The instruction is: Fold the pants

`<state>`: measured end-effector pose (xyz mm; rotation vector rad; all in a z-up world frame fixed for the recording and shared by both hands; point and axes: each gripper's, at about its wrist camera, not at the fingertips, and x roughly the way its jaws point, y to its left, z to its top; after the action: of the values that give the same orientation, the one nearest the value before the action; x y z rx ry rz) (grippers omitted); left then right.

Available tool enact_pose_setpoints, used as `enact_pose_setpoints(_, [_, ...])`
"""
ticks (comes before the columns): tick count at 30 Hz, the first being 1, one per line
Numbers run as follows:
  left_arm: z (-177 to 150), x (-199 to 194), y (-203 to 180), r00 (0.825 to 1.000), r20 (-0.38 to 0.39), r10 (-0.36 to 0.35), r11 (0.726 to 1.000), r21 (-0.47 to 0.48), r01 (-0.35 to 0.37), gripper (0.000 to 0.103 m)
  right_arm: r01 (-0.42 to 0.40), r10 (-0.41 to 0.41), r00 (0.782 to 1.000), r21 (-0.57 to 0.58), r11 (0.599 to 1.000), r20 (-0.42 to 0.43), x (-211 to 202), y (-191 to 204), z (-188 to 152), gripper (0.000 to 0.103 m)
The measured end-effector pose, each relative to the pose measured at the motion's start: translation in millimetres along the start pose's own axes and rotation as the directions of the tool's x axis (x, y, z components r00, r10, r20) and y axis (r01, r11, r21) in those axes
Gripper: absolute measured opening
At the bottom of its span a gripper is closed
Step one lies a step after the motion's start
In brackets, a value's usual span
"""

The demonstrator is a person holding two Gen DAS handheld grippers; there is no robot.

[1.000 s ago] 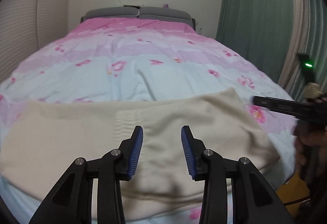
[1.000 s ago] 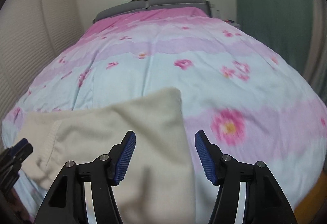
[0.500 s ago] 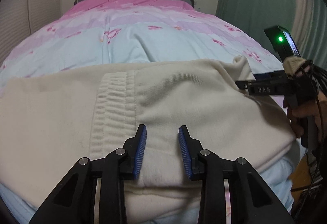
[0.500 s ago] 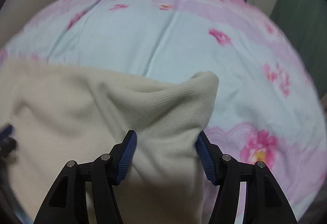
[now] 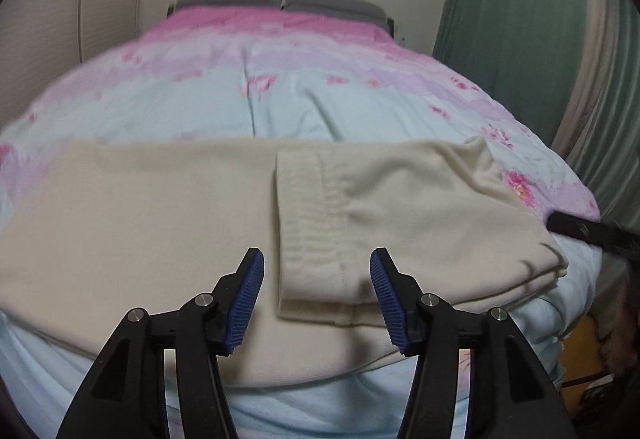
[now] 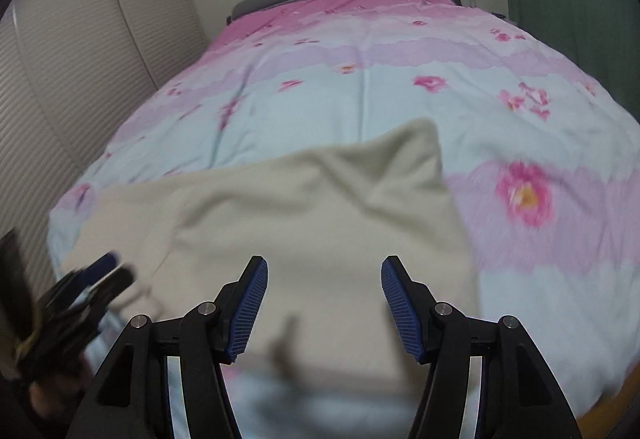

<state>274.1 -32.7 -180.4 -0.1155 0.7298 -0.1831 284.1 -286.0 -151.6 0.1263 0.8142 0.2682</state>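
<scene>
Since prev frame both tools backed off; left tool [image 5: 316, 295] jaws just widened, now apart w/ nothing gripped; right tool [image 6: 324, 303] apart, empty. Cream knit pants [image 5: 200, 223], folded over, lie on the floral pink-and-blue bed cover [image 5: 248, 107] just ahead of both. Risk: raised far corner flops back, loosening the fold.

1. I see dim, flat indoor light, no glare.
2. Both fisheye views bend hard and darken at the corners.
3. The pants [image 6: 320, 223] and bedspread [image 6: 400, 79] smear with motion blur; my gripper fingers [image 6: 404, 303] stay sharp.
</scene>
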Motion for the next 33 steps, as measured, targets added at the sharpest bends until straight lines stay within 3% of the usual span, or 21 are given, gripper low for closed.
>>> enact_pose_setpoints(3, [-3.1, 8.0, 7.5, 1.0, -0.009, -0.006, 1.0, -0.03, 0.006, 0.054, -0.011, 0.01, 1.0, 0.032, 0.999, 0.012, -9.7, 8.3, -20.3, 0.061])
enact_pose_setpoints(7, [-0.6, 15.1, 9.3, 0.998, 0.0, -0.059, 0.997, -0.041, 0.059, 0.033, -0.03, 0.031, 0.999, 0.082, 0.996, -0.013, -7.1, 9.0, -33.1, 0.061])
enact_pose_setpoints(10, [0.9, 25.8, 10.4, 0.998, -0.029, -0.058, 0.998, -0.042, 0.057, 0.032, -0.028, 0.03, 0.999, 0.084, 0.996, -0.022, -8.5, 10.7, -38.6, 0.061])
enact_pose_setpoints(14, [1.7, 22.7, 19.9, 0.997, -0.033, -0.071, 0.995, -0.067, 0.068, 0.014, -0.029, 0.03, 0.999, 0.102, 0.994, -0.015, -12.1, 9.9, -37.8, 0.061])
enact_pose_setpoints(16, [2.7, 11.5, 21.0, 0.996, -0.016, -0.091, 0.994, -0.055, 0.09, 0.011, -0.029, 0.03, 0.999, 0.113, 0.993, -0.011, -13.6, 9.0, -38.4, 0.061])
enact_pose_setpoints(25, [0.4, -20.4, 17.8, 0.996, -0.006, -0.084, 0.996, 0.014, 0.084, 0.009, -0.025, 0.024, 1.0, 0.112, 0.993, 0.012, -21.8, 9.0, -37.1, 0.06])
enact_pose_setpoints(29, [-10.2, 12.9, 21.0, 0.998, -0.059, -0.01, 0.999, 0.048, 0.012, 0.01, -0.029, 0.027, 0.999, 0.098, 0.995, 0.022, -25.3, 8.5, -35.5, 0.06])
enact_pose_setpoints(33, [-10.8, 18.5, 25.2, 0.997, -0.072, -0.018, 1.0, 0.016, 0.019, 0.011, -0.019, 0.021, 1.0, 0.094, 0.995, -0.021, -13.4, 6.0, -40.5, 0.06])
